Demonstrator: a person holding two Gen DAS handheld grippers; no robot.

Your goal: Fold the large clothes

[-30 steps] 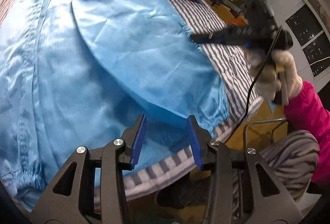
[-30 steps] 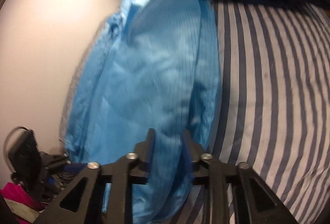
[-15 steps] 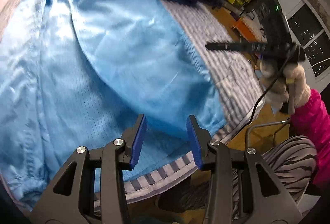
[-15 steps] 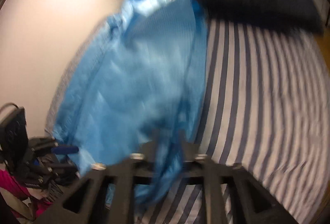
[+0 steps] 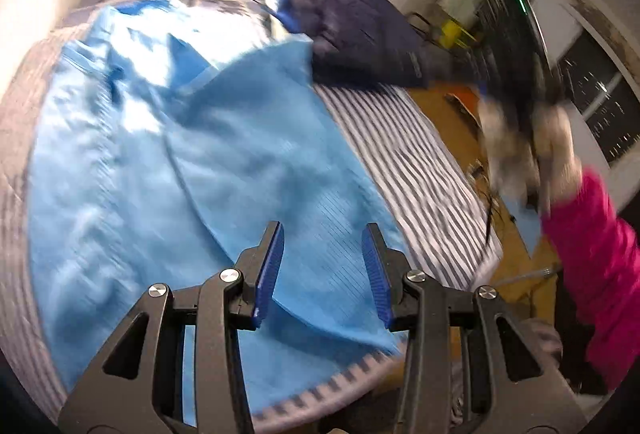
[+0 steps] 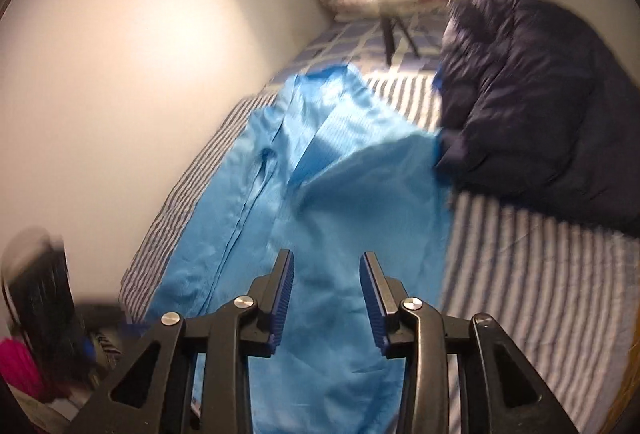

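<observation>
Striped bed [image 6: 540, 274] carries one blue garment [image 6: 320, 202] and one dark jacket [image 6: 540, 106]; my two grippers, left [image 5: 322, 270] and right [image 6: 326, 294], hover with fingers spread, pinching nothing.

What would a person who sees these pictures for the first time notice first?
The big light blue garment catches the eye first: it lies spread over the striped bed cover, with one part folded over itself. A dark blue padded jacket lies heaped beside it, toward the head of the bed. Both the left gripper and the right gripper hang open above the blue cloth, holding nothing.
</observation>
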